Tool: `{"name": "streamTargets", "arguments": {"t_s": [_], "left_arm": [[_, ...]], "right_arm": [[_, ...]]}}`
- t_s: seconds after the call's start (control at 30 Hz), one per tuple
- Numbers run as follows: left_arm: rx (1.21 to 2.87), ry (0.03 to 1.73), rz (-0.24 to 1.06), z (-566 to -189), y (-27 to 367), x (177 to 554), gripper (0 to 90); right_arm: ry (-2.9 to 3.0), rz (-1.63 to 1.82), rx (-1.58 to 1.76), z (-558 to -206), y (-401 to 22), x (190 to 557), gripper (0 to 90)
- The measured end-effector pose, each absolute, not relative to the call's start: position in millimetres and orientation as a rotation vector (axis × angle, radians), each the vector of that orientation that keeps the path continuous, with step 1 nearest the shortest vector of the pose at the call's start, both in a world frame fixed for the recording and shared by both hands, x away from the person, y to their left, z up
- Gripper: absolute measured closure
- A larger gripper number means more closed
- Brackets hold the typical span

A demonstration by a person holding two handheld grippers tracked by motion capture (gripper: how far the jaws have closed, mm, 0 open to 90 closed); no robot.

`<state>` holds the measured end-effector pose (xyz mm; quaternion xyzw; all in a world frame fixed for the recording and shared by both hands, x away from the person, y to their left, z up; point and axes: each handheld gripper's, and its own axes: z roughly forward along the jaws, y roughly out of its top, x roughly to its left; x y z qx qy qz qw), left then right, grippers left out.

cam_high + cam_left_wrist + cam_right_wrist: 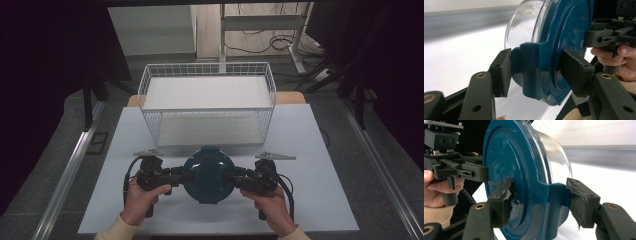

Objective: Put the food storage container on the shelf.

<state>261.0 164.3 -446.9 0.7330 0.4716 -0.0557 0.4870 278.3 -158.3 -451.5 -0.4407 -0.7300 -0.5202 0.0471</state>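
Both hands at table's near edge, left gripper (176, 177) and right gripper (240, 179) pinching blue-lidded container (207, 174), lid up.

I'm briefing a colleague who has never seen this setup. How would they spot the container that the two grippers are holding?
On the pale table, in front of the white wire basket, the left gripper and right gripper clamp a round container from opposite sides. It is the one dark-teal-lidded thing here; its body is clear, and latch tabs stick out at the lid's rim.
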Motion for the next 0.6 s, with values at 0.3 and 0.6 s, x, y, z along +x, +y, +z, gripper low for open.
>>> {"name": "streamTargets", "arguments": {"t_s": [0.3,0.6], "left_arm": [[1.786,1.131,-0.109,-438,164,262,44.0],[1.787,1.113,-0.092,-426,162,274,44.0]], "right_arm": [[-2.245,-1.595,-1.317,-443,-158,282,39.9],[-2.258,-1.611,-1.312,-431,-160,291,40.0]]}}
